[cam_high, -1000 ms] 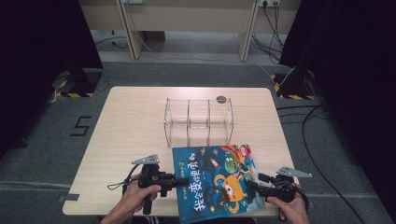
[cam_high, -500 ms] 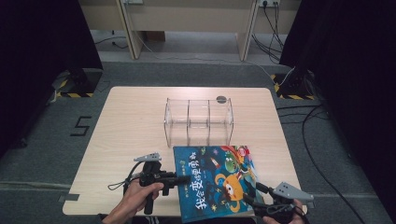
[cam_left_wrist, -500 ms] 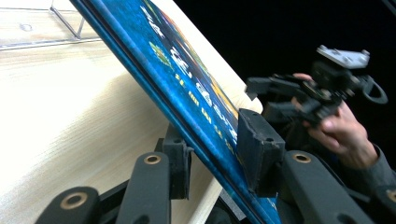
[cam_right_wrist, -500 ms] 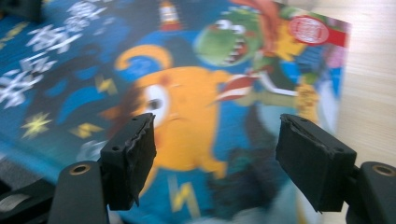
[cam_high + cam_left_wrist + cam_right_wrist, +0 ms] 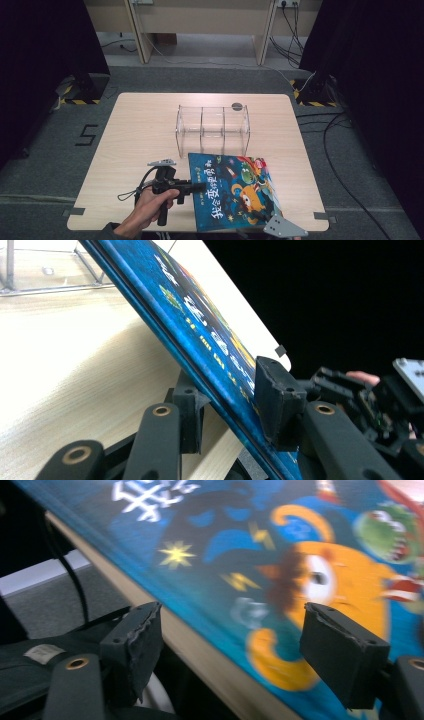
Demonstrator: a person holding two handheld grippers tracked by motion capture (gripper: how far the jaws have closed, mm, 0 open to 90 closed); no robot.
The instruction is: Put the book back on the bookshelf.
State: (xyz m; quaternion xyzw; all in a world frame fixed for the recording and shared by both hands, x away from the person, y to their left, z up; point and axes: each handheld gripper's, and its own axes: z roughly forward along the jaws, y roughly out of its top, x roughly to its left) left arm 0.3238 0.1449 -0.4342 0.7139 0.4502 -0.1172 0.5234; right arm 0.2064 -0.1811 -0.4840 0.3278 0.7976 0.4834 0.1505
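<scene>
A blue picture book [image 5: 235,192] with cartoon monsters on its cover lies at the table's near edge. My left gripper [image 5: 196,187] is shut on the book's left edge. In the left gripper view both pads [image 5: 272,395] clamp the book [image 5: 200,325], which slants across the picture. My right gripper's grey plate [image 5: 284,227] shows at the bottom edge, near the book's front right corner. In the right gripper view my right gripper [image 5: 230,640] has just been opening. Its pads stand wide apart and touch nothing, with the book cover [image 5: 310,580] just ahead.
A clear three-compartment organiser [image 5: 212,127] stands at mid-table just behind the book. A small dark round disc [image 5: 237,106] lies behind it. The wooden table [image 5: 140,135] is bare on the left. Cables run over the floor at the right.
My right gripper has drawn back from the book's right side toward the table's near edge, and its jaws have opened wider. The left gripper kept its hold and stayed in place.
</scene>
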